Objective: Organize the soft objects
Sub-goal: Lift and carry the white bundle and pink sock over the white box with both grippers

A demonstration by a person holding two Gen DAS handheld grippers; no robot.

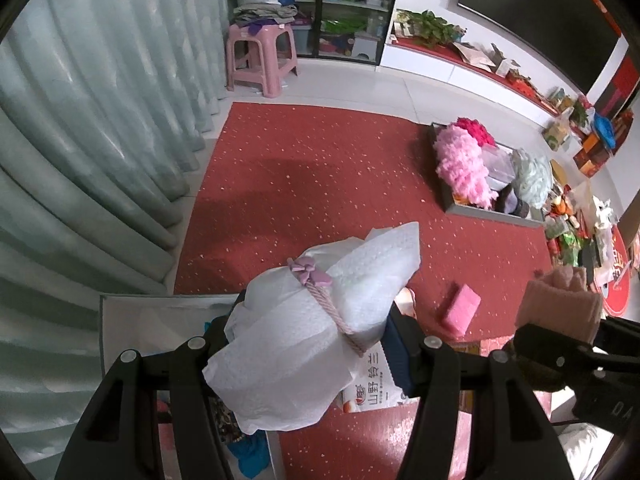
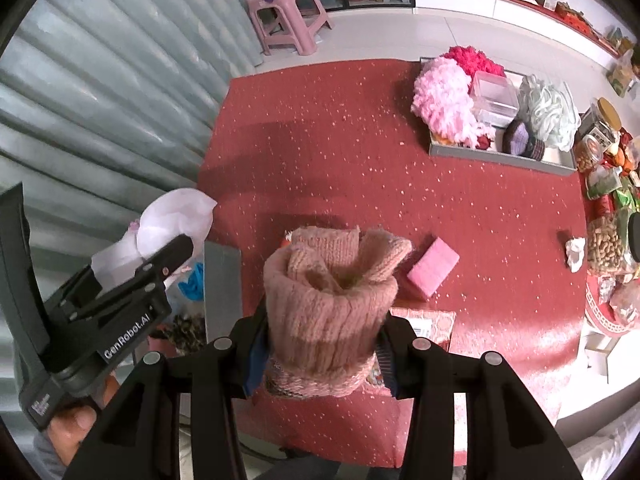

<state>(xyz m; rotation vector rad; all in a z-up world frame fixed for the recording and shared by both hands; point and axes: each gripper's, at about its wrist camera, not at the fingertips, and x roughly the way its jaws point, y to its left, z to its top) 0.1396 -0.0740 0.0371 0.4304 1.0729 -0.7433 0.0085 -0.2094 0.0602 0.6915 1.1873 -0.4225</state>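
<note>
Clearly, in the left wrist view, our left claw (image 1: pixel 308 344) was clamped on a white cloth bundle (image 1: pixel 316 320) cinched at its waist by a lilac cord (image 1: pixel 332 308) with a small bow. We held it above the red tabletop (image 1: pixel 320 168), its loose corners flaring out past the fingers. We judged it light and very soft, apt to slump or slide out of a loose pinch, so the best hold looked to be right at the tied waist, where the cord packs the fabric firm. Farther off sat a grey tray (image 1: pixel 480 210) already carrying a pink fluffy piece (image 1: pixel 460 160) and a pale green mesh puff (image 1: pixel 532 176); a pink sponge (image 1: pixel 460 310) lay on the red surface between the tray and us.

In the right wrist view, our right claw (image 2: pixel 324 344) was closed on a rolled pink knitted piece (image 2: pixel 332 292), gripped low on its body with the open, folded top standing up above the fingers. It looked thick, springy and light, and not fragile; we reckoned a squeeze across the roll's middle would keep it from unrolling. It hung over the near part of the red surface, with the tray (image 2: pixel 500 156) well apart at the far right and the sponge (image 2: pixel 434 266) just beside the roll.
</note>
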